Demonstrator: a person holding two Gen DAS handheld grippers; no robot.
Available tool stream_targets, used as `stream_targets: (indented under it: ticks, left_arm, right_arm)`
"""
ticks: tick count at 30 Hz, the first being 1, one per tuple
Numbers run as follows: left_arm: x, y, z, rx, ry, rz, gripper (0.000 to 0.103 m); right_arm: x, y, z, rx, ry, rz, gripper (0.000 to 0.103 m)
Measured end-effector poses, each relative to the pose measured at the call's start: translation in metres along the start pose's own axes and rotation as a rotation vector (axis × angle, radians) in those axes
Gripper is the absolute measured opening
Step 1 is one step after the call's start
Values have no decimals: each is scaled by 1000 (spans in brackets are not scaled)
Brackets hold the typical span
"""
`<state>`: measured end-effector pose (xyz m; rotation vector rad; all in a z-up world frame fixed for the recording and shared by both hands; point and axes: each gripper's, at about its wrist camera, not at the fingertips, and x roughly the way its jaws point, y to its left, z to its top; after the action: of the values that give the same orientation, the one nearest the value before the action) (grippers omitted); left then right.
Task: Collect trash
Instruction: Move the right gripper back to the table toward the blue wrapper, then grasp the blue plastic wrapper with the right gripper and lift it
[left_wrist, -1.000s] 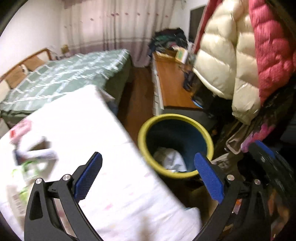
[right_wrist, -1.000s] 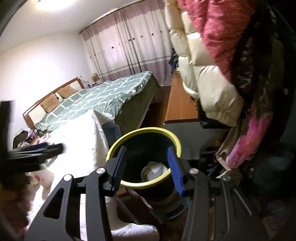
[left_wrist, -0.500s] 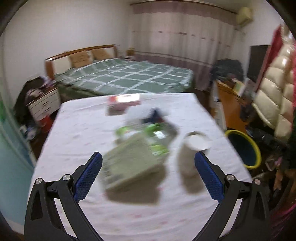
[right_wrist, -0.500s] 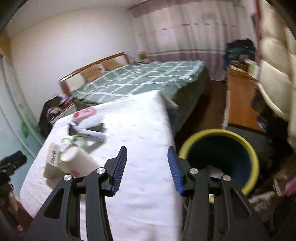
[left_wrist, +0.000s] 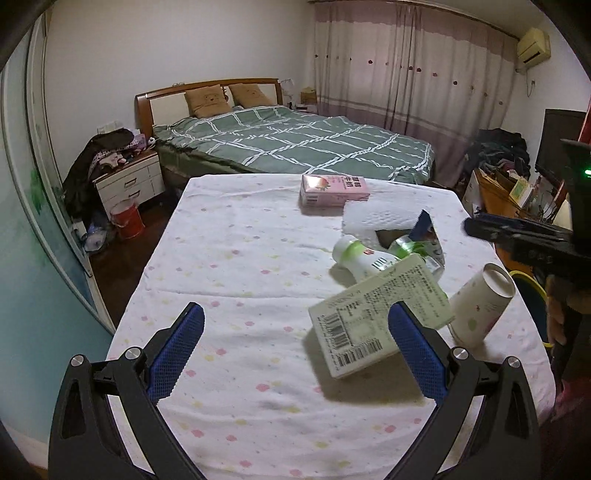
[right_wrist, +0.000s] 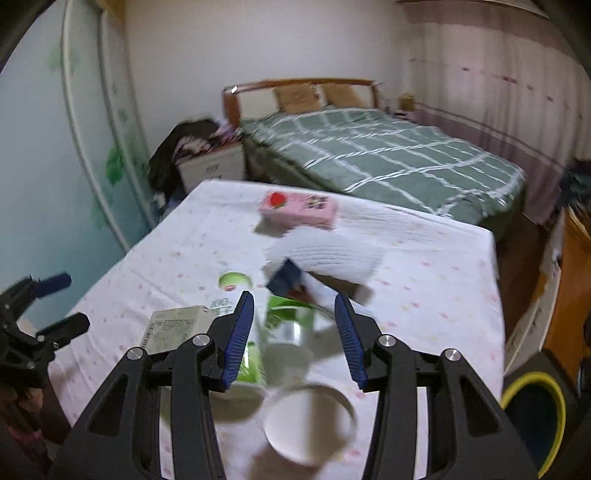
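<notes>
Trash lies on the white dotted tablecloth (left_wrist: 236, 258): a pink milk carton (left_wrist: 334, 190) at the far side, a white paper towel (left_wrist: 380, 221), a blue wrapper (left_wrist: 421, 225), a white and green bottle (left_wrist: 360, 258) on its side, a pale green carton (left_wrist: 380, 325) and a tipped paper cup (left_wrist: 480, 306). My left gripper (left_wrist: 295, 310) hovers open and empty, its right finger over the pale carton. My right gripper (right_wrist: 293, 297) is open above the bottle (right_wrist: 284, 325) and the cup (right_wrist: 306, 424), with nothing gripped. It also shows at the right edge of the left wrist view, right gripper (left_wrist: 517, 236).
A yellow-rimmed dark bin (right_wrist: 532, 413) stands on the floor past the table's right edge. A bed with a green checked cover (left_wrist: 303, 144) lies beyond the table. A white nightstand (left_wrist: 129, 184) and a red bucket (left_wrist: 127, 219) are at the left, a wooden desk (left_wrist: 495, 195) at the right.
Both views have swung from the yellow-rimmed bin round to the table with the trash. Both grippers' jaws kept the same opening and hold nothing.
</notes>
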<state>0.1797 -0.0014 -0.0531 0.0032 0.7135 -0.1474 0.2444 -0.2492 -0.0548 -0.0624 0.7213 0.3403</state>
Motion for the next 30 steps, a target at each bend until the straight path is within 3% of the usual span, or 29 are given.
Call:
stream_targets:
  ticks: [6, 19, 22, 30]
  left_arm:
    - [11, 6, 2, -13, 10, -11, 98]
    - [45, 3, 2, -19, 66, -54, 98]
    - [48, 3, 2, -20, 70, -59, 98]
    - [46, 4, 1, -28, 68, -64, 98]
  right_arm:
    - [41, 18, 14, -95, 99, -58, 44]
    - [76, 22, 16, -193, 205, -102, 44]
    - [79, 21, 15, -205, 228, -125, 26]
    - [57, 9, 20, -133, 161, -95, 22]
